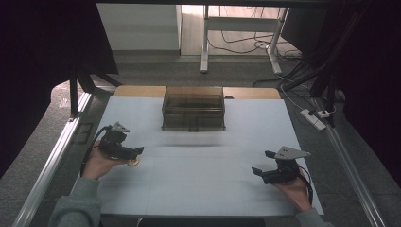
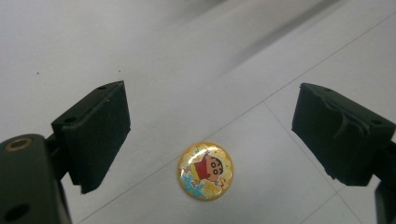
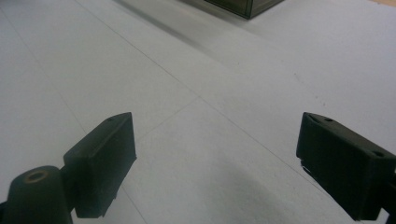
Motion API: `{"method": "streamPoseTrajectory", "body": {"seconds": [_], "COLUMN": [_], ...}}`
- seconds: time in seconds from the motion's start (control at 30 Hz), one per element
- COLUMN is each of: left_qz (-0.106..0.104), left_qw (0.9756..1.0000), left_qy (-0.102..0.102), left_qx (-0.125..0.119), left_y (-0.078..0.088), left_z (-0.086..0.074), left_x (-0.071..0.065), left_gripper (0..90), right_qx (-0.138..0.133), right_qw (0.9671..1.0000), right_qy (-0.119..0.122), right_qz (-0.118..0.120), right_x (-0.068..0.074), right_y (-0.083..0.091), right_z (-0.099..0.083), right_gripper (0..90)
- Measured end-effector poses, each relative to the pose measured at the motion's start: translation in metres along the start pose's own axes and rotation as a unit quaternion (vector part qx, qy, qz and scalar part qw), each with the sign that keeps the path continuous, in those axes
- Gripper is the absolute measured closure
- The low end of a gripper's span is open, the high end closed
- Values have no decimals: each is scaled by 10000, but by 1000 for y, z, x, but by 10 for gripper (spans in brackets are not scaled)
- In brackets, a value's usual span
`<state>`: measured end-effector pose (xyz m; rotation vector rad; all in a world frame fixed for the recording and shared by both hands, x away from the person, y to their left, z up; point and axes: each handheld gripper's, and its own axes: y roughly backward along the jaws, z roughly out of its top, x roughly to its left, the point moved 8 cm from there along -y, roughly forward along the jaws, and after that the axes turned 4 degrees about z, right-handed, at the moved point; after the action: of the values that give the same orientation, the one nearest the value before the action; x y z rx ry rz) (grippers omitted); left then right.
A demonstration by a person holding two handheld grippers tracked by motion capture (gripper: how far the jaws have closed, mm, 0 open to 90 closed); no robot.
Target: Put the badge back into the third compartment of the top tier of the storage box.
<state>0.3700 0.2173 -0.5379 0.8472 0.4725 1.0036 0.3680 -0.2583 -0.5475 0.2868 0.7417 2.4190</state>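
Your left tongs (image 1: 135,156) sit at the left of the high view, low over the pale surface (image 1: 198,184), w/ your hand (image 1: 101,163) wrapped under them and a grey sleeve (image 1: 78,203) running off the bottom left corner. Jaws are spread wide apart, nothing between the pads. In the left gripper view those tongs (image 2: 210,135) frame a round badge (image 2: 205,171) lying flat on the surface in the lower centre of the frame, between the two jaws but touching neither; it's yellow-rimmed w/ a cartoon figure in red on it. From the high view the badge (image 1: 134,163) shows as a small yellowish disc right at the jaw tips, partly tucked under them. Your right tongs (image 1: 262,163) are at the lower right of the high view, grey three-cornered plate on top, hand (image 1: 295,189) beneath, jaws also wide apart and holding nothing; the right gripper view has the tongs (image 3: 215,158) over bare surface w/ thin seam lines crossing it. Container: a dark, see-through box (image 1: 193,108) stands at the upper centre of the surface, well apart from both tongs. Its walls are smoky & tinted; can't tell what, if anything, is inside. A corner of the box (image 3: 243,5) clips the top edge of the right gripper view.
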Motion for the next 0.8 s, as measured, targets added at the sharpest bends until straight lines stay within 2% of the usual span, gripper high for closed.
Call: {"method": "streamPoseTrajectory", "body": {"seconds": [0.53,0.6,0.8], "left_qz": [-62,-119,-211], "left_qw": [9991,9984,9973], "left_qy": [-33,-71,-114], "left_qx": [429,553,692], "left_y": [-16,-20,-26], "left_z": [-20,-25,-29], "left_x": [2,1,0], "left_gripper": [117,118,119], "right_qx": [41,55,72], "right_qw": [10000,10000,10000], "right_qy": [-6,-4,-6], "right_qz": [-28,-36,-31], "right_x": [-1,-1,-1], "right_y": [0,0,-2], "right_z": [-1,-2,-3], "right_gripper": [119,119,121]}}
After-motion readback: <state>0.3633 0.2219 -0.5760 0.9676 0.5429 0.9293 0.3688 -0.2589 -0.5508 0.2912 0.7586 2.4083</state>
